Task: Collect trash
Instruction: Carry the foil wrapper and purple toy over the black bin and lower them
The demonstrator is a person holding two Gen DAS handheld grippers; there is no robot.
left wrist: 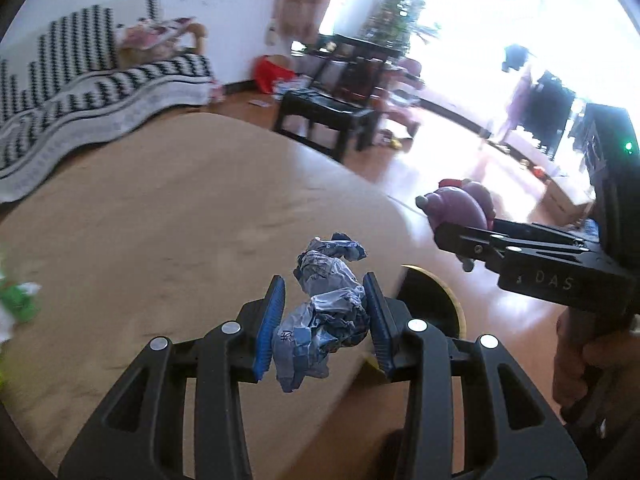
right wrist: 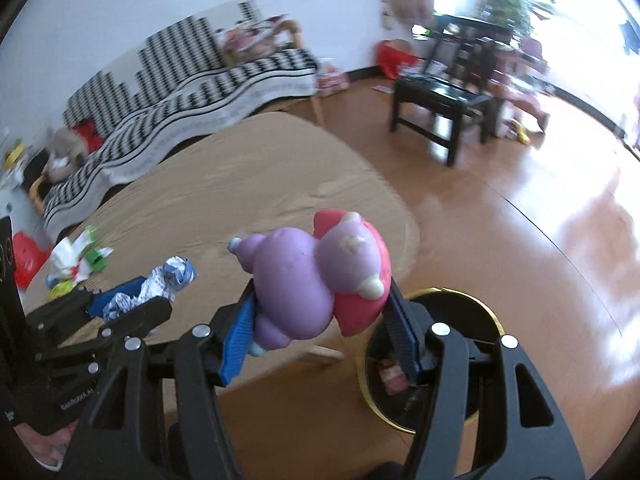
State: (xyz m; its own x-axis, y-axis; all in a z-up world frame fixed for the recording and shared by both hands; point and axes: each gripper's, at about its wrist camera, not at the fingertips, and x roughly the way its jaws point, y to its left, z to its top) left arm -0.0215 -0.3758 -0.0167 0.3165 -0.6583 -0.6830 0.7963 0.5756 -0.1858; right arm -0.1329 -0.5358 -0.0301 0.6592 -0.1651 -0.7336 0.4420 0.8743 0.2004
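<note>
My left gripper [left wrist: 324,320] is shut on a crumpled blue-and-white wrapper [left wrist: 326,308], held above the tan table [left wrist: 160,208] near its right edge. My right gripper [right wrist: 320,320] is shut on a purple and pink soft toy [right wrist: 316,276]. From the left wrist view the toy [left wrist: 460,208] and the right gripper [left wrist: 452,236] show at the right. A black trash bin with a gold rim [right wrist: 436,360] stands on the floor below the table edge, partly hidden behind the right gripper's fingers; its rim [left wrist: 436,300] peeks out beyond the table. The left gripper [right wrist: 132,304] with the wrapper [right wrist: 160,284] appears at the left.
More crumpled green and white litter [right wrist: 80,256] lies on the table's left part. A sofa with a black-and-white cover [right wrist: 180,92] stands behind. A dark low stool [right wrist: 444,108] and chair stand on the glossy wood floor [right wrist: 540,240]. A red object [right wrist: 28,260] sits at the far left.
</note>
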